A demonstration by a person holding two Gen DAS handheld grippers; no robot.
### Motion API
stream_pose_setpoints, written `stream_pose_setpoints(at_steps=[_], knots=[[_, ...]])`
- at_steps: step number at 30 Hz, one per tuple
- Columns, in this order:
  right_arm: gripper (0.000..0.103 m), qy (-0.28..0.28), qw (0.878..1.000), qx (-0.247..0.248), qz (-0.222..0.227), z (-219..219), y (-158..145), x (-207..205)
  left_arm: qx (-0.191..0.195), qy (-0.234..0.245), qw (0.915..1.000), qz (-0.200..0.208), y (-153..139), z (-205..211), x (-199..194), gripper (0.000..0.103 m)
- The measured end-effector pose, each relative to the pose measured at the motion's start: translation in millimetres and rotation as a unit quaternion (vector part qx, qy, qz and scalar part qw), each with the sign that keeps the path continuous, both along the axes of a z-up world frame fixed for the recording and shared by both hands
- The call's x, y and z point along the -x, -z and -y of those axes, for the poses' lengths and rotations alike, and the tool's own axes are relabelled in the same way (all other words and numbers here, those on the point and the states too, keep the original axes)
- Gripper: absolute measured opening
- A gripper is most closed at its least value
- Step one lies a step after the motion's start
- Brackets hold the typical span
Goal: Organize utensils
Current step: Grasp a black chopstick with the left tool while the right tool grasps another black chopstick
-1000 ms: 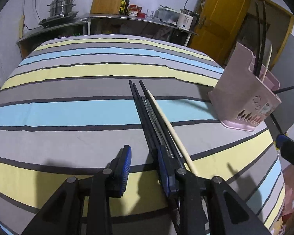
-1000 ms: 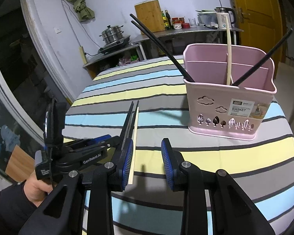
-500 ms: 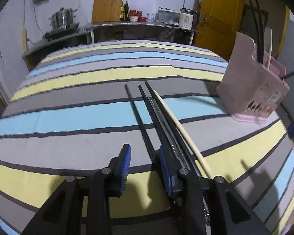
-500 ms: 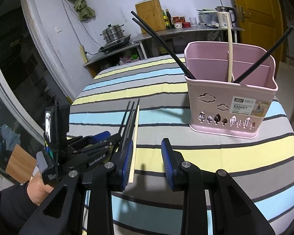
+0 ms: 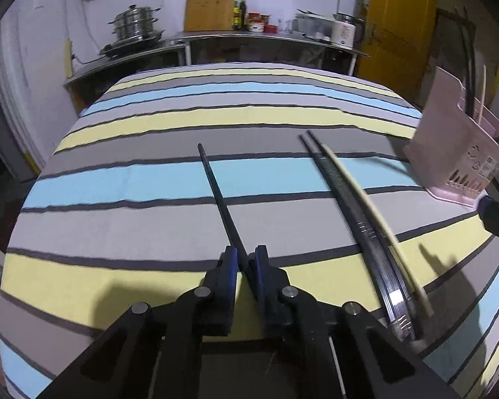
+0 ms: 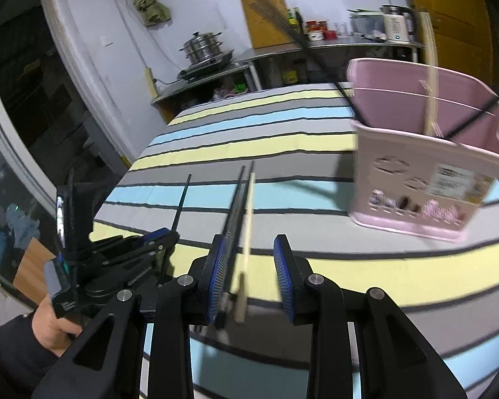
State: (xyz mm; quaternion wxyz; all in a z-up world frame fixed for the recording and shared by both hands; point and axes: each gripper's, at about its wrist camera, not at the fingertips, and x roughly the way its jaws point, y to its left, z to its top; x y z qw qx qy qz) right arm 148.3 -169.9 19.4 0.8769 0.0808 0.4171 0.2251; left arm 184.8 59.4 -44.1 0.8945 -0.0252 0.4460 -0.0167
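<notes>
Closed since a second ago, the left gripper [image 5: 245, 262] now pinches one black chopstick [image 5: 218, 196], drawn apart from the remaining chopsticks [image 5: 352, 212] lying on the striped tablecloth [image 5: 149, 179]. Low and level beside it, the right gripper [image 6: 249, 266] gapes over that bundle, near the pink basket [image 6: 425, 173].

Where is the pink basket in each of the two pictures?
Left wrist view: the pink basket stands at the far right edge, on the striped cloth, with chopsticks sticking out of it.
Right wrist view: the basket stands at the upper right, large and a little blurred.
Shared landmark: the wooden cutting board leaning on the back wall above the counter.
</notes>
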Motion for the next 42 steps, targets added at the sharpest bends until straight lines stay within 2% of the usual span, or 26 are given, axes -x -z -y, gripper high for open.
stream_pose_setpoints(at_steps=[9, 16, 22, 26, 34, 42], knots=[[0.031, -0.058, 0.998, -0.010, -0.031, -59.8, 31.4, -46.1, 0.040, -0.009, 0.9991, -0.007, -0.5, -32.2, 3.3, 0.012], [0.030, -0.058, 0.997, 0.011, -0.057, -71.7, 61.5, -69.2, 0.055, -0.004, 0.9984, -0.006, 0.7, -34.7, 2.5, 0.012], [0.028, -0.043, 0.997, 0.019, -0.068, -65.7, 64.4, -73.1, 0.071, -0.006, 0.9974, -0.007, 1.1, -39.9, -5.1, 0.012], [0.028, -0.054, 0.997, 0.013, -0.048, -74.8, 51.2, -71.2, 0.080, -0.010, 0.9967, -0.009, 0.8, -42.1, -9.3, 0.012], [0.026, -0.048, 0.996, 0.017, -0.071, -72.5, 66.3, -81.1, 0.084, -0.012, 0.9964, -0.008, 1.7, -44.1, -12.2, 0.012], [0.025, -0.047, 0.995, 0.061, -0.063, -89.2, 64.6, -88.7, 0.086, -0.014, 0.9962, -0.009, 2.2, -45.0, -21.8, 0.012]])
